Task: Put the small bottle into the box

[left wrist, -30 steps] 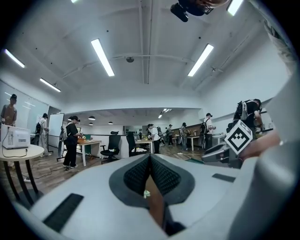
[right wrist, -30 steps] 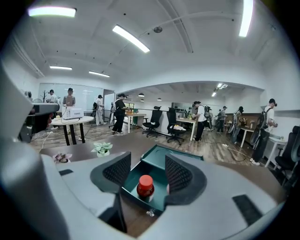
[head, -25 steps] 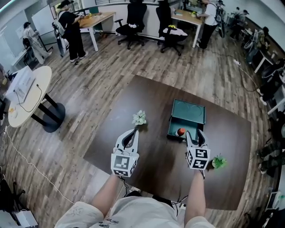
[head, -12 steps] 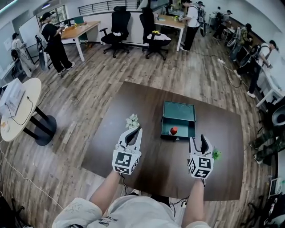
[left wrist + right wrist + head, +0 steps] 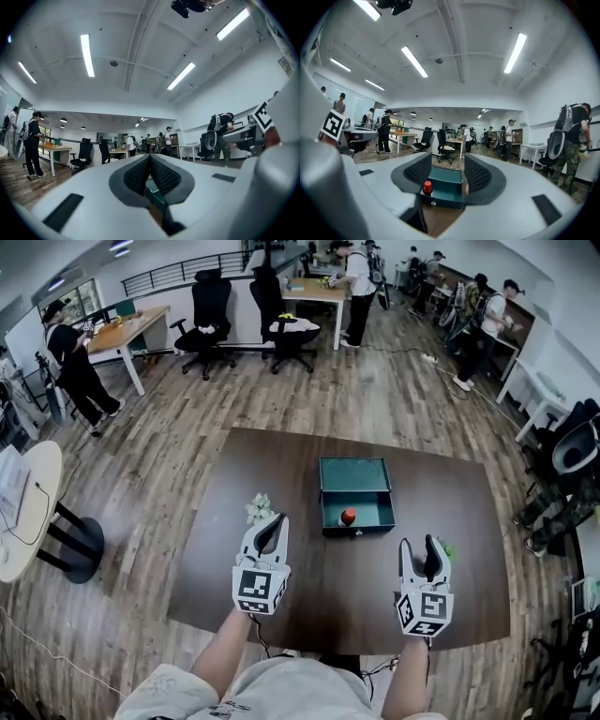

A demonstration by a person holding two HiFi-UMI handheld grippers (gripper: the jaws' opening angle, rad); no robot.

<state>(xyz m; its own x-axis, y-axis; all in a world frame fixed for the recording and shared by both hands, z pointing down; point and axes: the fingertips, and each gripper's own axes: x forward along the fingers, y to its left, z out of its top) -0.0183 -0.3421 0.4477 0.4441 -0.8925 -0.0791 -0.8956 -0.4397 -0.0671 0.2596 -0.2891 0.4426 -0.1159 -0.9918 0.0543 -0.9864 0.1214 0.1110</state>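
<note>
The teal box (image 5: 355,493) lies open on the dark table (image 5: 281,451), and the small bottle with a red cap (image 5: 348,516) stands inside it near the front wall. In the right gripper view the box (image 5: 446,185) and the bottle (image 5: 427,187) show between the jaws, well ahead. My right gripper (image 5: 425,554) is open and empty, at the box's front right. My left gripper (image 5: 272,530) is shut and empty, left of the box; the left gripper view shows a sliver of the box (image 5: 154,198) past its closed pads.
A small pale plant (image 5: 260,508) stands just beyond the left gripper. A green plant (image 5: 446,547) sits beside the right gripper. The table's near edge is close to both grippers. Chairs, desks and people fill the room beyond.
My right gripper has drawn back from the box towards the near edge, leaving the bottle inside. The left gripper stays about where it was. The head view has shifted.
</note>
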